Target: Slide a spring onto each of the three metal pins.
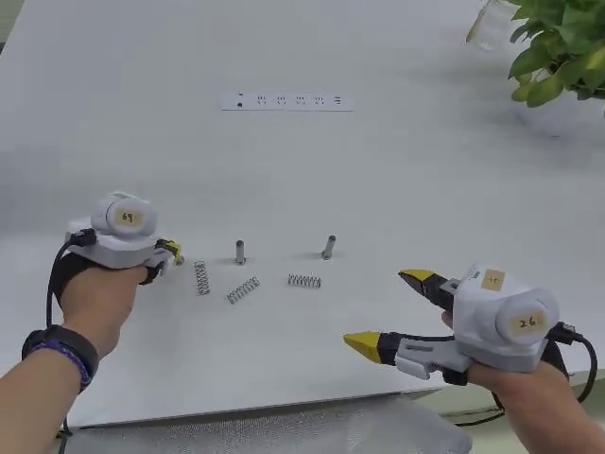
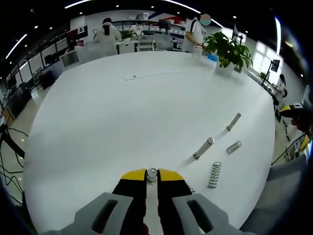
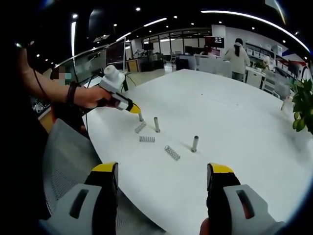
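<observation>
Right gripper (image 1: pixel 375 307) gapes at table's (image 1: pixel 236 397) near edge.

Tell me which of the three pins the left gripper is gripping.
The leftmost pin, pinched between the left gripper's fingers. The middle pin and right pin stand free, untouched.

Wide bare tabletop (image 1: pixel 397 170) lies open from the two free-standing pins (image 1: pixel 240 252) toward 12 o'clock, up to the power strip (image 1: pixel 286 101). At the pins' 6 o'clock three springs (image 1: pixel 243 290) clutter the near side. The left gripper (image 1: pixel 175 252), jaws closed on the third pin (image 2: pixel 152 174), blocks 9 o'clock; the plant (image 1: pixel 558 47) crowds the far corner at 2 o'clock
</observation>
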### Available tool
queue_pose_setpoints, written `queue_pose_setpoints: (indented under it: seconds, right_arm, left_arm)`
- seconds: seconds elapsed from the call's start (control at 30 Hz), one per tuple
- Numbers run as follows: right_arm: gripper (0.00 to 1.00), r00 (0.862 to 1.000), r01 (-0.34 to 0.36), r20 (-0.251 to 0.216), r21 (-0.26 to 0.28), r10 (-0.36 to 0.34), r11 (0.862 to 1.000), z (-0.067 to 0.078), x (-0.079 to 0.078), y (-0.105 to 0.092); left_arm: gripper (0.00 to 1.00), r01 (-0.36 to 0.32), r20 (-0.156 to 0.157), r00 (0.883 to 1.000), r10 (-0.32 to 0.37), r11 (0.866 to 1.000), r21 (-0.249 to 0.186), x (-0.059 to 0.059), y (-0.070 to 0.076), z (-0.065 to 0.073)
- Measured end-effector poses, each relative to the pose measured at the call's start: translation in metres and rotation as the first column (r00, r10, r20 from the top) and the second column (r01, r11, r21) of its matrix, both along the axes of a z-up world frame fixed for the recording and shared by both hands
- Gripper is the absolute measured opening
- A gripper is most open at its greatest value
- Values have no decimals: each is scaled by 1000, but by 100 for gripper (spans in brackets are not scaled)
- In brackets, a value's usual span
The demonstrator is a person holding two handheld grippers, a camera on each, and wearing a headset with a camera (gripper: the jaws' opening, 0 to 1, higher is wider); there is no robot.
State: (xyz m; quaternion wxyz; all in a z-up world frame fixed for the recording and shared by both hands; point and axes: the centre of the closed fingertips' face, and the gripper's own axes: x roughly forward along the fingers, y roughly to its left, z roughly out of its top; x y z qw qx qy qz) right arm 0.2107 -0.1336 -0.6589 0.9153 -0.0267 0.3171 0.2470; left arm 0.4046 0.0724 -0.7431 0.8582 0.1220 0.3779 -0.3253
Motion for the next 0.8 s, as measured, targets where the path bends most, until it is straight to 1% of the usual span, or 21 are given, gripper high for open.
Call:
queue_pose_setpoints:
  seconds: [0.1, 0.17, 0.3, 0.4, 0.67, 0.77, 0.8]
  right_arm:
    - [73, 1000, 3, 0, 0, -3, 1000, 0, 0, -1]
    - [73, 1000, 6, 1, 1, -6, 1000, 0, 0, -2]
    - [73, 1000, 9, -1, 2, -9, 1000, -1, -1, -2]
    - [73, 1000, 10, 0, 4, -10, 1000, -1, -1, -2]
    - [72, 1000, 9, 2, 7, -9, 1000, -1, 0, 0]
    - [72, 1000, 7, 3, 7, -7, 1000, -1, -1, 1]
    - [72, 1000, 6, 3, 7, -6, 1000, -1, -1, 1]
  left_arm:
    - [0, 22, 16, 1000, -22, 1000, 22, 0, -2, 0]
    - [0, 27, 17, 999, -27, 999, 28, 0, -2, 0]
    - [0, 21, 14, 1000, -22, 999, 25, 1, -1, 0]
    - [0, 26, 4, 1000, -26, 999, 31, -1, 1, 0]
    - [0, 28, 7, 1000, -28, 999, 31, -2, 2, 1]
    - [0, 30, -6, 1000, -30, 999, 27, -3, 1, 0]
    - [0, 28, -5, 1000, -28, 999, 28, -3, 2, 0]
